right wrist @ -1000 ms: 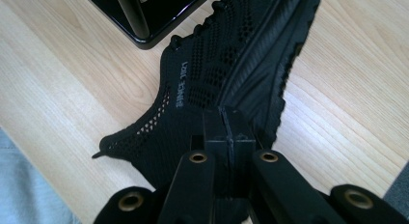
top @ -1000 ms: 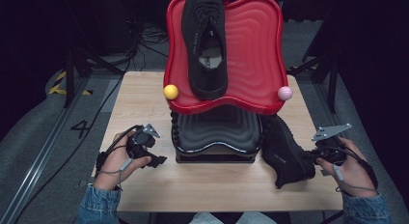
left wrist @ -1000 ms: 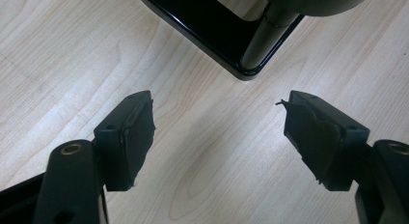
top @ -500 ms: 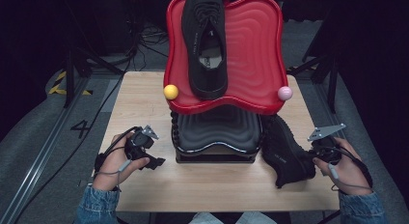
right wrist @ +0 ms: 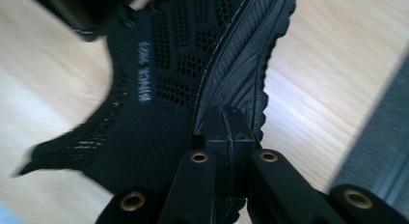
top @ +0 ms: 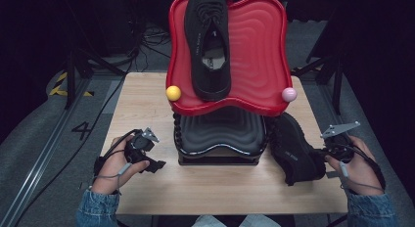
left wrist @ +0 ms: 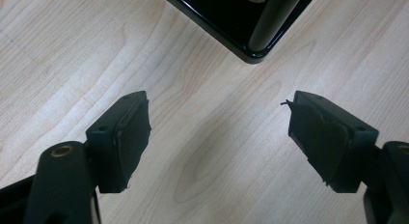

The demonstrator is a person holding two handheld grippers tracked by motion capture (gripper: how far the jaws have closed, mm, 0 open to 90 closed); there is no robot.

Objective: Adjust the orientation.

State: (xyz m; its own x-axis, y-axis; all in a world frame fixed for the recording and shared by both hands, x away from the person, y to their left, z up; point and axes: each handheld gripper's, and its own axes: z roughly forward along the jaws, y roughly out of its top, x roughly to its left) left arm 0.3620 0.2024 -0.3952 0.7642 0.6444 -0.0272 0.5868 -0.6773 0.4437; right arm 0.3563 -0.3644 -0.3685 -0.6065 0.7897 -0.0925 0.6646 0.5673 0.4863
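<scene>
1. On the table's (top: 147, 114) right side, near the front edge, a black shoe (top: 293, 151) lies beside the black lower tray (top: 220, 134) of a two-tier rack.
2. Right gripper (top: 327, 151): jaws pressed together, clamped on the shoe's heel edge (right wrist: 226, 122).
3. Left gripper (top: 154, 164): jaws spread wide, nothing between them, above bare wood near the rack's base corner (left wrist: 251, 52).
4. Upper red tray (top: 264, 56): tilted, carrying a second black shoe (top: 208, 41).
</scene>
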